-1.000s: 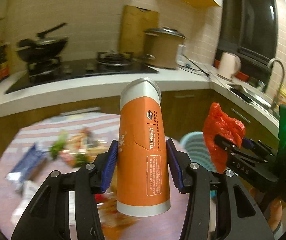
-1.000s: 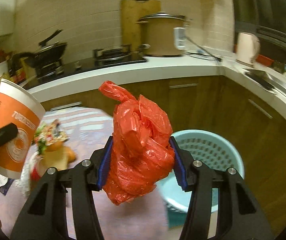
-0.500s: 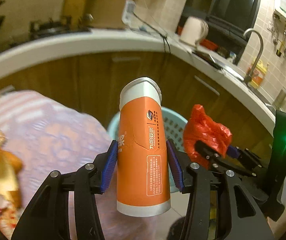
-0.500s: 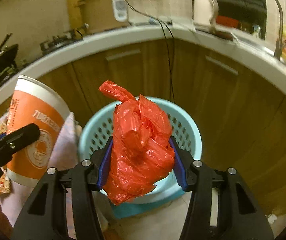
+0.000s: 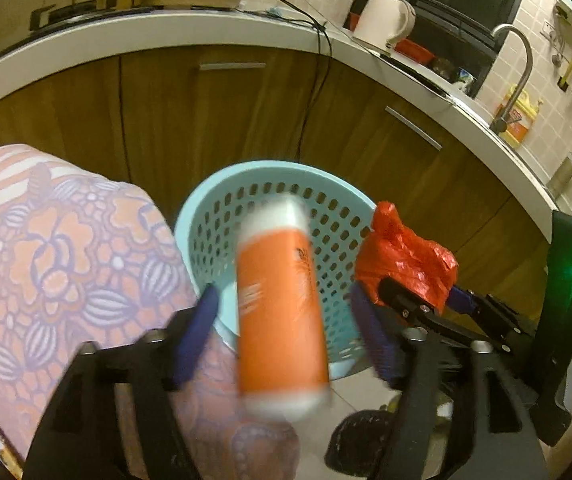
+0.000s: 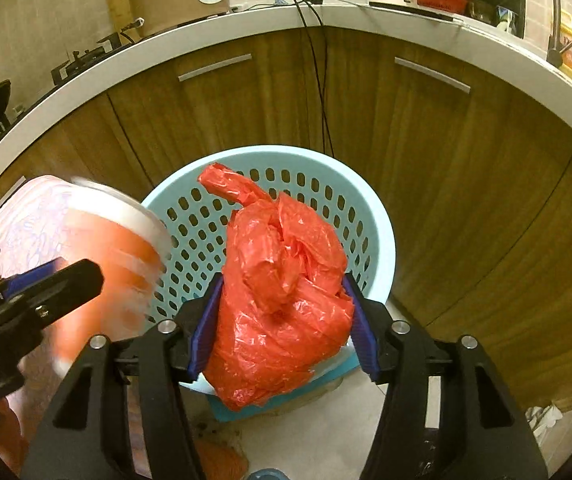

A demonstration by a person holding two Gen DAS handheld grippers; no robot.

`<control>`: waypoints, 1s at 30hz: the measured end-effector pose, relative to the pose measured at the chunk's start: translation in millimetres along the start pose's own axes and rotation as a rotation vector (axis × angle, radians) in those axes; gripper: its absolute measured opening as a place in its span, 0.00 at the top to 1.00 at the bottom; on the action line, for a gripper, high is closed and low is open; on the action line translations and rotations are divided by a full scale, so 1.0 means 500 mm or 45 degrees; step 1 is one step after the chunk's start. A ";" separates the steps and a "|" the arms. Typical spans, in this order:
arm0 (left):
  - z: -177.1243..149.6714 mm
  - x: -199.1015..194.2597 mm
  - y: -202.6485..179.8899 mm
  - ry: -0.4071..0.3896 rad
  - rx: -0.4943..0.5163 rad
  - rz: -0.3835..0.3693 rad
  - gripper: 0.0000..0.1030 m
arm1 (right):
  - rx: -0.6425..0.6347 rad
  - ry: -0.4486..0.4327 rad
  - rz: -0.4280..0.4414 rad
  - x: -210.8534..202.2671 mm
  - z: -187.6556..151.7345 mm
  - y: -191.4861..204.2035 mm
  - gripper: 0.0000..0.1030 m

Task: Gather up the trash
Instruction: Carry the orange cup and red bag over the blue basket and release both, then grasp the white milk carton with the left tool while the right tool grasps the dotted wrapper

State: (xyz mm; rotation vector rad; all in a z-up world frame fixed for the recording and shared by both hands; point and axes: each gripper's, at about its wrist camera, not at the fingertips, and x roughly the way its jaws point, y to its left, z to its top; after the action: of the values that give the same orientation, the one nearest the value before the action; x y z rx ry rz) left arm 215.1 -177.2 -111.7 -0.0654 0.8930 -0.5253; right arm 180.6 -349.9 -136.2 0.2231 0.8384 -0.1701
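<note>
An orange paper cup [image 5: 280, 308] with white rims shows blurred between my left gripper's [image 5: 286, 332] spread blue pads, free of them, over the near rim of a light blue perforated basket [image 5: 222, 216]. In the right wrist view the cup [image 6: 114, 272] is blurred at the left, beside the basket [image 6: 381, 240]. My right gripper [image 6: 282, 324] is shut on a crumpled red plastic bag [image 6: 282, 300] above the basket's near rim; the bag also shows in the left wrist view [image 5: 405, 264].
A table with a pink flowered cloth [image 5: 54, 264] stands left of the basket. Brown cabinets [image 6: 465, 184] under a white counter [image 5: 190, 28] curve behind it. A black cable [image 6: 321, 92] hangs down the cabinet. Tiled floor [image 6: 317, 436] lies below.
My left gripper's jaws have opened and the orange cup has come loose, blurred in motion. Both grippers have moved closer over the basket. The right gripper still holds the red bag.
</note>
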 end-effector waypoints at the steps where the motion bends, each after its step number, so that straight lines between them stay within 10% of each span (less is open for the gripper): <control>1: -0.001 -0.007 0.002 -0.011 0.000 0.004 0.28 | 0.002 -0.001 0.001 -0.001 -0.001 0.000 0.37; 30: -0.077 -0.365 0.159 -0.374 -0.166 0.154 0.30 | -0.222 -0.241 0.169 -0.186 -0.018 0.236 0.36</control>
State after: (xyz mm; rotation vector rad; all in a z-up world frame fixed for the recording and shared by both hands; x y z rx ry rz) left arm 125.4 -17.4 -25.2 -0.2008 0.6381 -0.3332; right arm 141.2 -228.1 -57.1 0.0963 0.6439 0.0065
